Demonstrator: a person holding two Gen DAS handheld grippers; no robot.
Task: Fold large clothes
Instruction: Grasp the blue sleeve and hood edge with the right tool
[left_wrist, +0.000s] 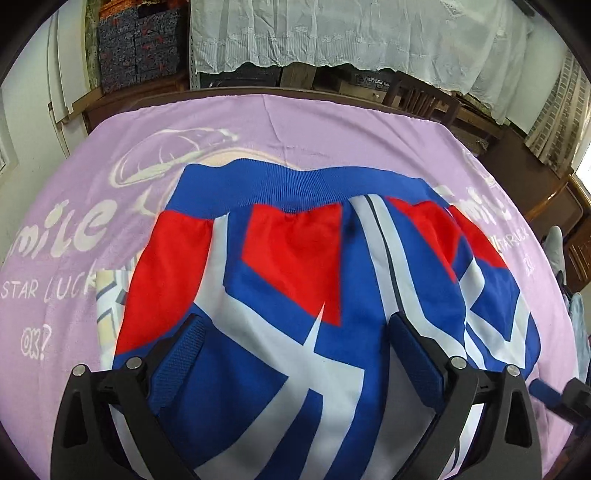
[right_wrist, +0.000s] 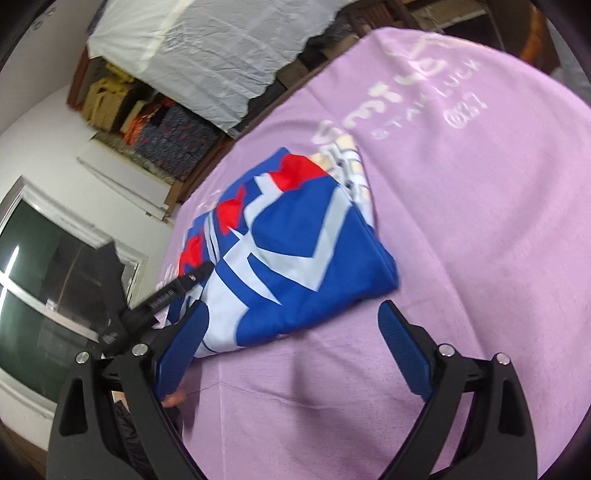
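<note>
With both my left tongs (left_wrist: 295, 339) and right tongs (right_wrist: 291, 332) spread wide and empty, the folded jacket (left_wrist: 295, 277) lies mid-frame on the purple sheet (left_wrist: 74, 184); I judge each pair should pinch all layers at a near corner.

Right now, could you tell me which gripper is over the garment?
The left gripper: its open fingers straddle the blue, red and white garment. The right gripper hangs over purple cloth.
</note>
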